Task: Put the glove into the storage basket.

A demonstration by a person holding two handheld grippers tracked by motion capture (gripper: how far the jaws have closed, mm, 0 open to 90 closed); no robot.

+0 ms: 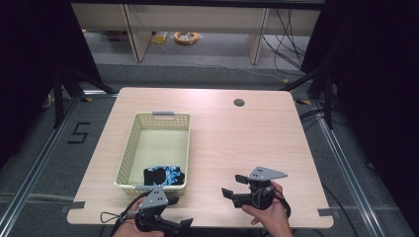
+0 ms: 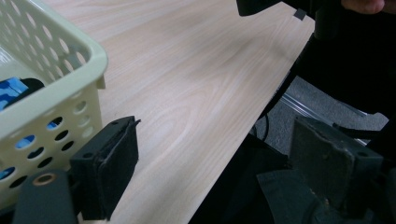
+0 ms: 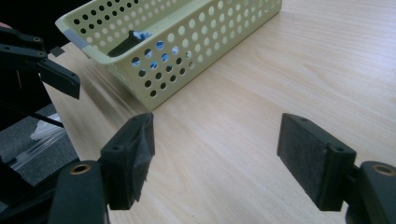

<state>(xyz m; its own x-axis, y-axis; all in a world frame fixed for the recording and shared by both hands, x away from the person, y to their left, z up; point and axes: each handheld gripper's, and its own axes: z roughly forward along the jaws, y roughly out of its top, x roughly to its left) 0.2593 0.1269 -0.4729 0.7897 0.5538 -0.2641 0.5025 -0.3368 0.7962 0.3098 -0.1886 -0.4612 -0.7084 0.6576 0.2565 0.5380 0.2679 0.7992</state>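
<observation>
left gripper (image 1: 183, 224) wide open, right gripper (image 1: 233, 186) wide open, both empty

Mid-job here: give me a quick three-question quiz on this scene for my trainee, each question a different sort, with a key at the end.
1. True or false: the black and blue cloth lies inside the basket, at the end nearest the person.
2. Multiple choice: how do the jaws of the right gripper stand? A) shut on the cloth B) open, with bare table between them C) shut on the basket rim
3. Fill in: the left gripper hangs over the table's near ____, beside the basket, its jaws apart and holding nothing.

Key: 1 true; 2 B; 3 edge.
</observation>
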